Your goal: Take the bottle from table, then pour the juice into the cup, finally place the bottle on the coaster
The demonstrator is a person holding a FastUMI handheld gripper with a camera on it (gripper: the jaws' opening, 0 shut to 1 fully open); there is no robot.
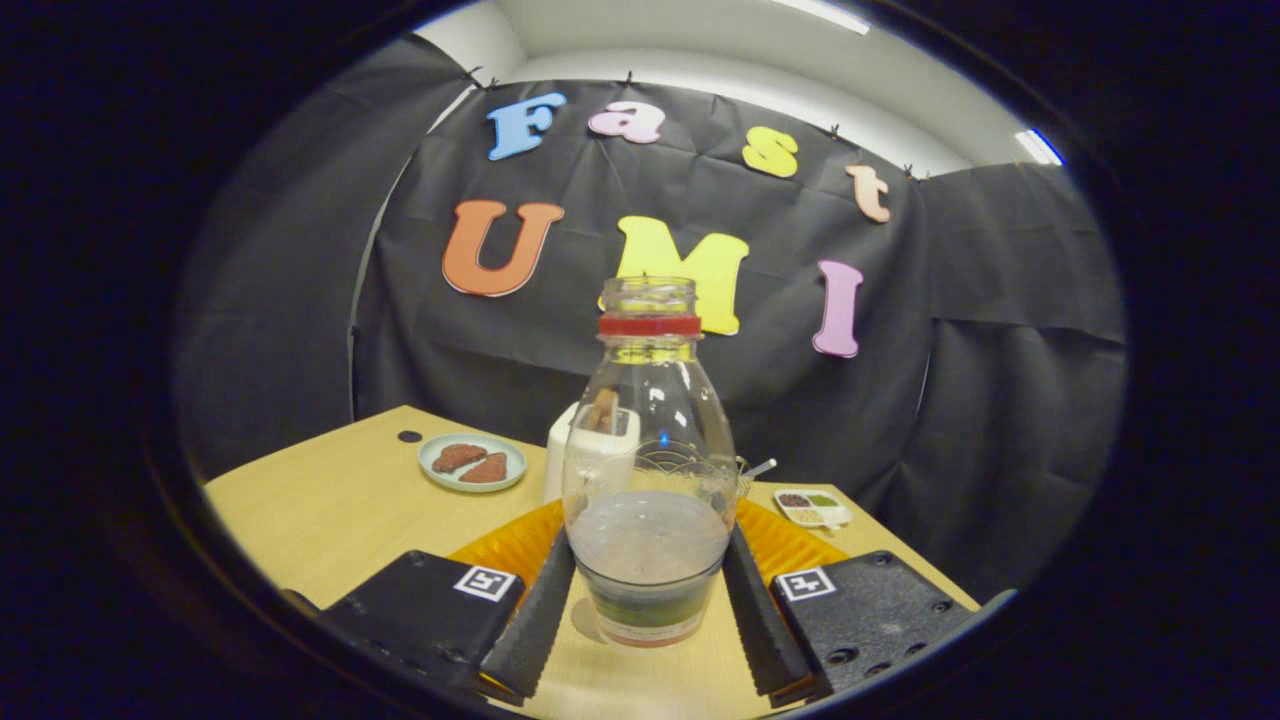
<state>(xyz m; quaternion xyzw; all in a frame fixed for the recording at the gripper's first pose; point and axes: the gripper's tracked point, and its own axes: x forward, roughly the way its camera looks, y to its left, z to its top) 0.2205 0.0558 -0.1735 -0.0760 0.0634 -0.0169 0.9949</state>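
A clear bottle [648,440] with a red neck ring and no cap stands upright between my fingers, with pale juice in its lower part. My gripper [650,540] is shut on it, one finger [540,610] pressing its left side and the other its right side, low on the body. Whether its base rests on the wooden table [330,510] or hangs just over it, I cannot tell. An orange ribbed coaster [500,545] lies just beyond the bottle. A clear glass cup [743,472] with a stick in it shows behind the bottle, mostly hidden.
A white toaster [590,440] with bread in it stands behind the bottle. Left of the toaster lies a pale green plate [472,463] with two brown pieces. Off to the right, near the table's edge, sits a small white dish [812,508] of seasonings.
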